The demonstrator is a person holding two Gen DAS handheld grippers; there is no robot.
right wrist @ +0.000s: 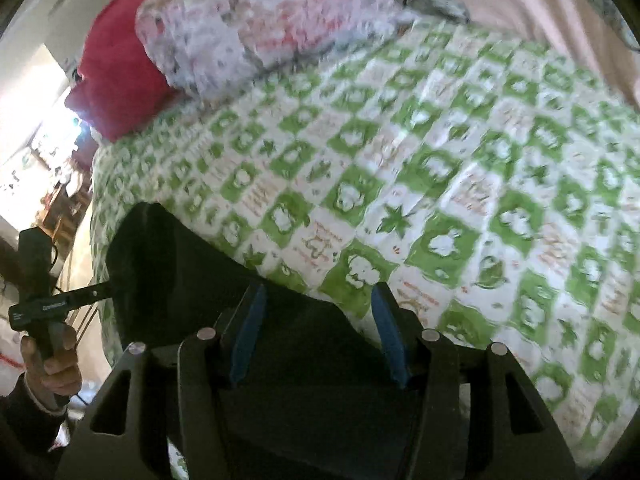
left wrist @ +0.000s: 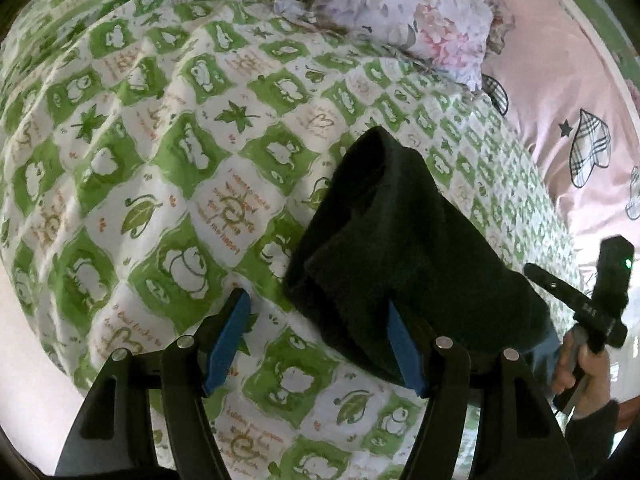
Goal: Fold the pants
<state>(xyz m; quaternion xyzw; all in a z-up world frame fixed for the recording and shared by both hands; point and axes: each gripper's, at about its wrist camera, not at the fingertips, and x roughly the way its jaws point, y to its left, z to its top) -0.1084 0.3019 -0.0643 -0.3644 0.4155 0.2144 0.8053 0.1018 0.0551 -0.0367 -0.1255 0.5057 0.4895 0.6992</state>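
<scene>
Dark, almost black pants [left wrist: 396, 240] lie bunched on a green-and-white patterned quilt [left wrist: 168, 152]. My left gripper [left wrist: 316, 340] is open, its blue pads [left wrist: 228, 336] wide apart; the pants sit just past the right pad and nothing is between the pads. In the right wrist view the pants [right wrist: 192, 272] lie under and left of my right gripper [right wrist: 320, 332], which is open with blue pads [right wrist: 250, 332] apart above the dark cloth. Each view shows the other handheld gripper at its edge: the right one [left wrist: 600, 304] and the left one [right wrist: 40, 292].
A floral pillow [left wrist: 404, 20] and a pink sheet with plaid hearts [left wrist: 568, 120] lie beyond the quilt. A red cushion [right wrist: 116, 76] sits at the far left by the floral pillow [right wrist: 260, 20]. The bed edge drops off at the left [right wrist: 96, 260].
</scene>
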